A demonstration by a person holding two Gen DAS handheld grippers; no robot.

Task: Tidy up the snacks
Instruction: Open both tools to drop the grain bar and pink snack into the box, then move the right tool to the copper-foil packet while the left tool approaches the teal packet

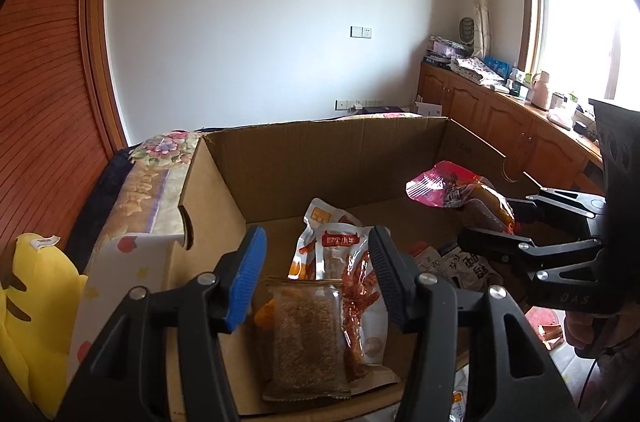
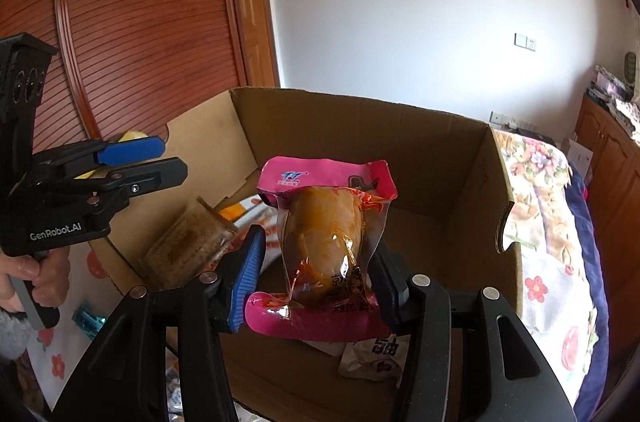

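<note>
An open cardboard box (image 1: 320, 150) (image 2: 440, 158) sits on a flowered bedspread. My right gripper (image 2: 316, 262) is shut on a pink snack packet with an orange-brown piece inside (image 2: 326, 222) and holds it above the box; the packet also shows in the left wrist view (image 1: 460, 194). My left gripper (image 1: 318, 262) is open and empty over the box's near left part. Below it lie a clear packet of brown crumbly cake (image 1: 306, 338), a packet of red chicken feet (image 1: 356, 302) and an orange-and-white packet (image 1: 316, 222). A white packet with black letters (image 1: 466, 266) lies at the box's right.
A yellow plush toy (image 1: 36, 310) lies left of the box. A slatted wooden wardrobe door (image 2: 132, 14) stands behind. Wooden cabinets (image 1: 500, 118) with clutter run under the window at right. More packets (image 2: 176, 394) lie on the bedspread in front of the box.
</note>
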